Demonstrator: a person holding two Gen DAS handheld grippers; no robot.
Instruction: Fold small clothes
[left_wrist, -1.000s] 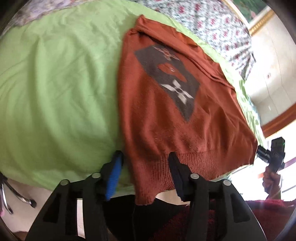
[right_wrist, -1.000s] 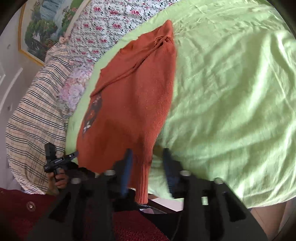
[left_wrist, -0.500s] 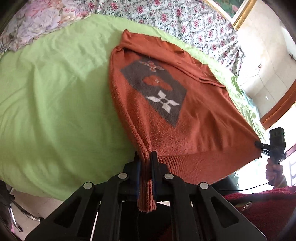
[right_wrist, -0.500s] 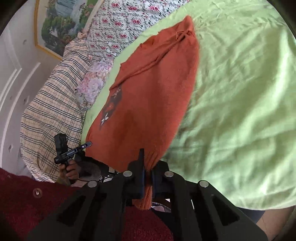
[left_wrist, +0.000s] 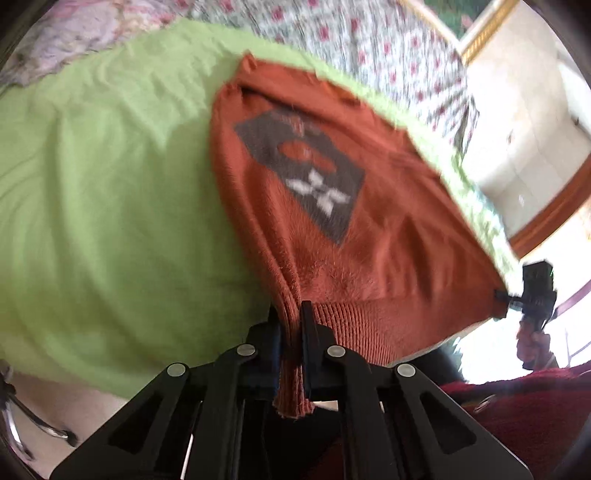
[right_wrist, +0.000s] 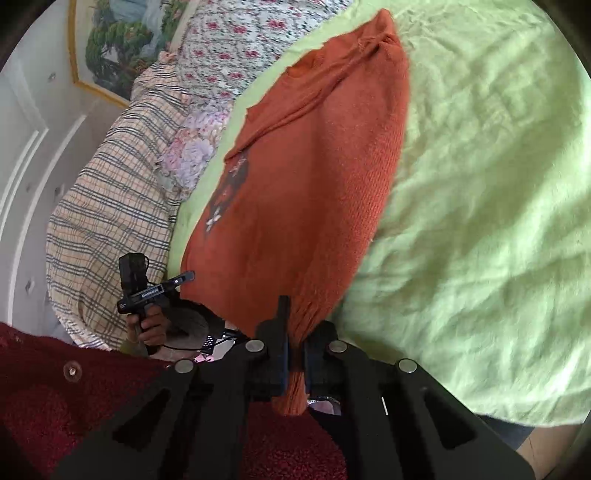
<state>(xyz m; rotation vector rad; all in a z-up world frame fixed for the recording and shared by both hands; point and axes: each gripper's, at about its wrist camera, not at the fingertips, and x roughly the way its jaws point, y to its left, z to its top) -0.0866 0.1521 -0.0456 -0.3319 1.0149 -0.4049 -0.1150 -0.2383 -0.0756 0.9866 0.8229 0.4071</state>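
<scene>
A rust-orange knit sweater (left_wrist: 369, 236) with a dark diamond patch and a white flower lies on a green bedsheet (left_wrist: 110, 206). My left gripper (left_wrist: 291, 317) is shut on the left corner of its ribbed hem, lifted off the bed. My right gripper (right_wrist: 293, 328) is shut on the hem's other corner, and the sweater (right_wrist: 314, 177) stretches away from it toward the collar. Each gripper shows small in the other's view, the right one (left_wrist: 509, 299) at the hem's far corner and the left one (right_wrist: 181, 280).
The green sheet (right_wrist: 480, 206) covers the bed. Floral pillows (left_wrist: 351, 33) and a plaid blanket (right_wrist: 110, 206) lie at the head. A framed picture (right_wrist: 118, 40) hangs on the wall. My dark red sleeve (right_wrist: 55, 398) is near. A metal frame (left_wrist: 14, 424) stands by the bed's edge.
Both grippers closed on the sweater's hem corners, then lifted and pulled the hem taut. The sweater has risen off the bed's near edge.
</scene>
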